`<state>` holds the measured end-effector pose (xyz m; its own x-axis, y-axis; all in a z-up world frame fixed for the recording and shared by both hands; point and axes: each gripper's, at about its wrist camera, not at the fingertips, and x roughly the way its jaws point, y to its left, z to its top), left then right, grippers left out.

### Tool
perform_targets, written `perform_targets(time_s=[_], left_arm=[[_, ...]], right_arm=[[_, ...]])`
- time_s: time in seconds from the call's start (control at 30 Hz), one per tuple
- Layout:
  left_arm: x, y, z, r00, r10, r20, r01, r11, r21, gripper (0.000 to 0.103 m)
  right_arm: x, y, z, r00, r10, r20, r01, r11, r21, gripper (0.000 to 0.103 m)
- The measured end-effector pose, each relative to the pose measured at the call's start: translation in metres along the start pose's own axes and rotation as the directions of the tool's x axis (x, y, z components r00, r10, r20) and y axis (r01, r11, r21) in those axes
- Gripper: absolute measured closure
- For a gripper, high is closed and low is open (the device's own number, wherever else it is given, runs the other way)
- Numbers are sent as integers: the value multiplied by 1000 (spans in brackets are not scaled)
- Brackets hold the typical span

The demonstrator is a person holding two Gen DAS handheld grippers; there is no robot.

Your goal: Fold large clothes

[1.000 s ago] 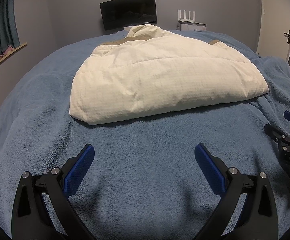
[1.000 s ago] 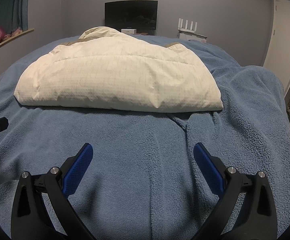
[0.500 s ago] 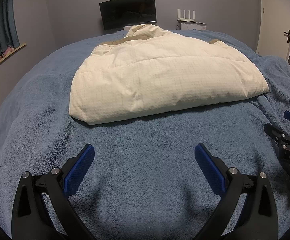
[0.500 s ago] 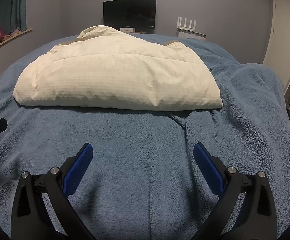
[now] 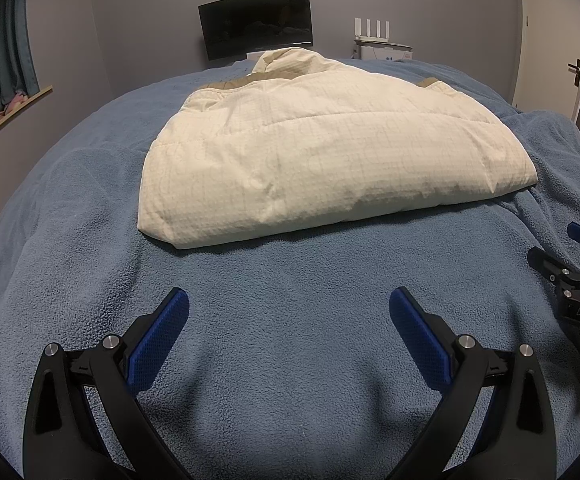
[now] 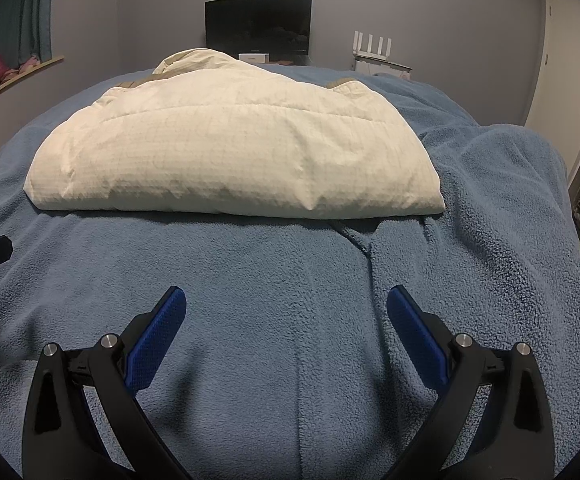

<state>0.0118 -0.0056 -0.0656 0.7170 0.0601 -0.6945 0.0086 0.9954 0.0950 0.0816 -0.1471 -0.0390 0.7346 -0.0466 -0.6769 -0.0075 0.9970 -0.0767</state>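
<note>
Almost nothing has moved; both views have crept a tiny bit nearer. The blue bed carries the cream coat, folded, lying long from left to right, straight ahead. The left tongs and right tongs gape empty, about equally far from it.

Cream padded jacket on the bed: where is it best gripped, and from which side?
Probably the two near corners of the cream padded jacket, approached low from the near side. Its near edge is a thick rounded fold; the corners taper thinner onto the blue blanket, and both open hand-held grippers already face them.
</note>
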Motion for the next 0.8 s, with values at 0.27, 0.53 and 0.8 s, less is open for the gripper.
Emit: perform_targets(time_s=[0.27, 0.53, 0.8], left_arm=[[0, 0, 0, 1000, 0, -1, 0, 1000, 2, 7], [1, -1, -1, 1000, -1, -6, 1, 1000, 3, 7], [3, -4, -2, 1000, -3, -15, 3, 1000, 16, 6]], right_arm=[[0, 0, 0, 1000, 1, -2, -1, 1000, -1, 8], [1, 1, -1, 1000, 1, -7, -1, 1000, -1, 8], [2, 1, -3, 1000, 1, -11, -1, 1000, -3, 8]])
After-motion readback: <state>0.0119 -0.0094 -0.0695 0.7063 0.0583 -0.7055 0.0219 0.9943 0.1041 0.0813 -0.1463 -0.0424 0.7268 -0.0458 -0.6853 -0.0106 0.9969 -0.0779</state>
